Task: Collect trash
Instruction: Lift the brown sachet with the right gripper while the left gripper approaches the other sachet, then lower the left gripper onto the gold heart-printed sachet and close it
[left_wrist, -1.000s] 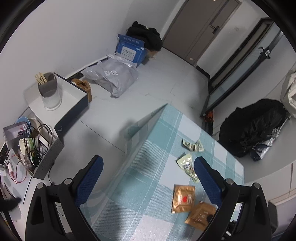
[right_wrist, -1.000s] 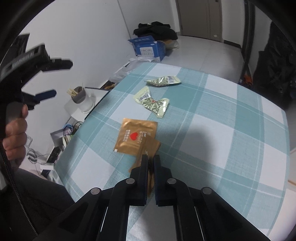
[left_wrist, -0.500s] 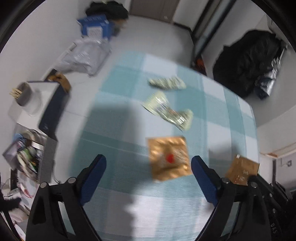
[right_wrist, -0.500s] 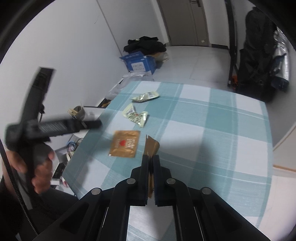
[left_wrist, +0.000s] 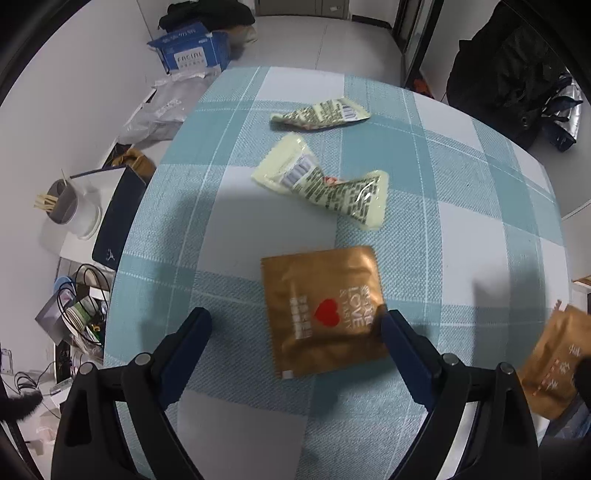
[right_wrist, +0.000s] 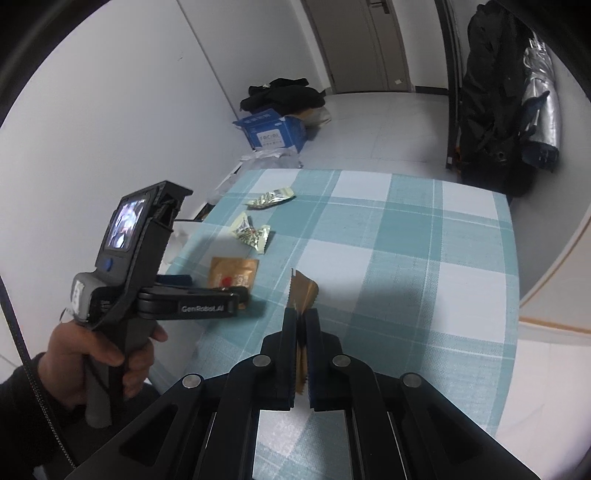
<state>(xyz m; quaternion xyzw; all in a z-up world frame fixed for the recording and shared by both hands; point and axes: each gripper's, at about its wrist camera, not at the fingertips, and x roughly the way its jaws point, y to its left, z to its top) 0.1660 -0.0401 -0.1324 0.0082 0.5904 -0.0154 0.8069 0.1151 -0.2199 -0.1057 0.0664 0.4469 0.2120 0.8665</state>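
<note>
A teal-checked table (left_wrist: 461, 229) carries the trash. A brown sachet with a red heart (left_wrist: 325, 310) lies flat between the wide-apart fingers of my left gripper (left_wrist: 295, 328), which points steeply down and is open. Its right fingertip (left_wrist: 391, 325) overlaps the sachet's right edge, while the left one stands well clear. Two pale yellow wrappers (left_wrist: 325, 192) (left_wrist: 321, 114) lie further back. My right gripper (right_wrist: 301, 317) is shut on a second brown sachet (right_wrist: 303, 291), held upright above the cloth and also seen as a blurred sachet (left_wrist: 554, 362) in the left wrist view. A hand (right_wrist: 85, 354) grips the left tool.
The table's left edge drops to a low white stand with a cup of sticks (left_wrist: 62, 203) and a box of cables (left_wrist: 77, 314). On the floor beyond are a blue carton (left_wrist: 192, 51), grey plastic bags (left_wrist: 162, 110) and a black bag (left_wrist: 509, 66). A door (right_wrist: 362, 40) is at the back.
The left gripper swung from over the table's left edge to above the heart sachet and tipped downward. The right gripper lifted the second brown sachet off the cloth and drew back.
</note>
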